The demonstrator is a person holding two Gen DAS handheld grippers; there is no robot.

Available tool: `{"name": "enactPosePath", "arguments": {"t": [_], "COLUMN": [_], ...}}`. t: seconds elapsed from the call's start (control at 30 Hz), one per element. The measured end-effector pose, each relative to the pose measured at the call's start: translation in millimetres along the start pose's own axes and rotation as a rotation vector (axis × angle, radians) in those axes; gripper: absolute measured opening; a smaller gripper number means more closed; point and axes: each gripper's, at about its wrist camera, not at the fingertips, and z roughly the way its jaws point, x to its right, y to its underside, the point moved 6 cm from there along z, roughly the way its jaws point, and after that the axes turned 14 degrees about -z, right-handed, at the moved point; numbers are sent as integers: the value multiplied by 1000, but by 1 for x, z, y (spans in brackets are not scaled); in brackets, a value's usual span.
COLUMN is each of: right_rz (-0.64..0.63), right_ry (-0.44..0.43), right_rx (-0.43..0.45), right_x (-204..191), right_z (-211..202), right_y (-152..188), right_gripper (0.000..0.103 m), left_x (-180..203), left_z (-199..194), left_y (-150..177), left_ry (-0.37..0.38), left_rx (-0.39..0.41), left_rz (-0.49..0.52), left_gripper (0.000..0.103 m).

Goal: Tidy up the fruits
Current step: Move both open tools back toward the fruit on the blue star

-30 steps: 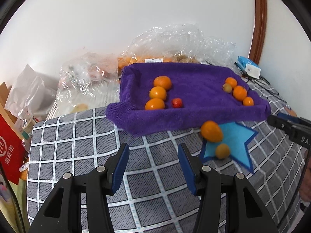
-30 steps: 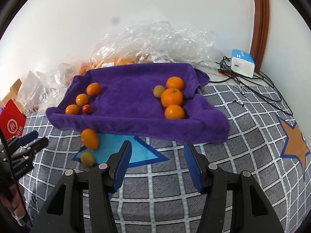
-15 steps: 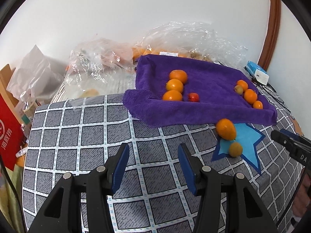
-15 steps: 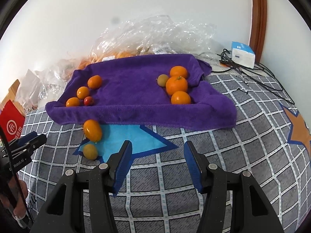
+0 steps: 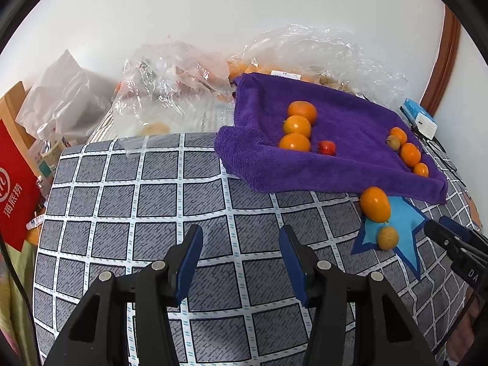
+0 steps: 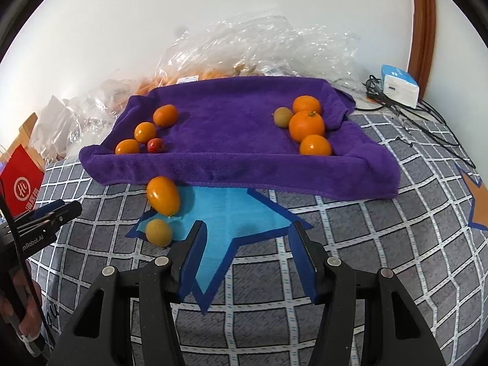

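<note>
Purple towel (image 6: pixel 231 128), grey checked cloth (image 6: pixel 381 238), blue star (image 6: pixel 231 213).

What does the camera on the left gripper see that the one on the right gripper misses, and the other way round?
Only the left wrist view shows a bottle beside the red bag and its own open left gripper. Only the right wrist view shows an orange star on the cloth and the open right gripper. Both show the purple towel with fruit in two groups, plus a large orange fruit and a small yellowish fruit on the blue star.
</note>
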Motion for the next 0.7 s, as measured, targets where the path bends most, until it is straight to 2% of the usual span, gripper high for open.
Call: {"name": "enactPosePath", "arguments": {"t": [0.2,0.33,0.4,0.47,0.5,0.7], "right_rz": [-32,-43,-49,-61,-72,-87], "right_ry": [-13,-17,-15,-14,-9,1], "right_rx": [-10,-20,-32,-41,-48,-36], "right_x": [-15,-22,-24,-26,-27,-23], "right_z": [7,13,17,19,20,14], "right_y": [2,3,5,7,8,7], "right_gripper": [55,55,50,30,27,24], "left_x": [2,-3,-7,-11,-13,-20], "left_z": [-1,1,3,6,8,16], "left_y": [1,-1,-2,-2,-2,-2], "left_ry": [-2,-12,-15,-20,-26,-55], "left_rx": [4,4,-3,-12,-17,-25], "left_rz": [15,-12,-35,-53,-60,-76], "left_gripper": [50,50,50,50,50,49]}}
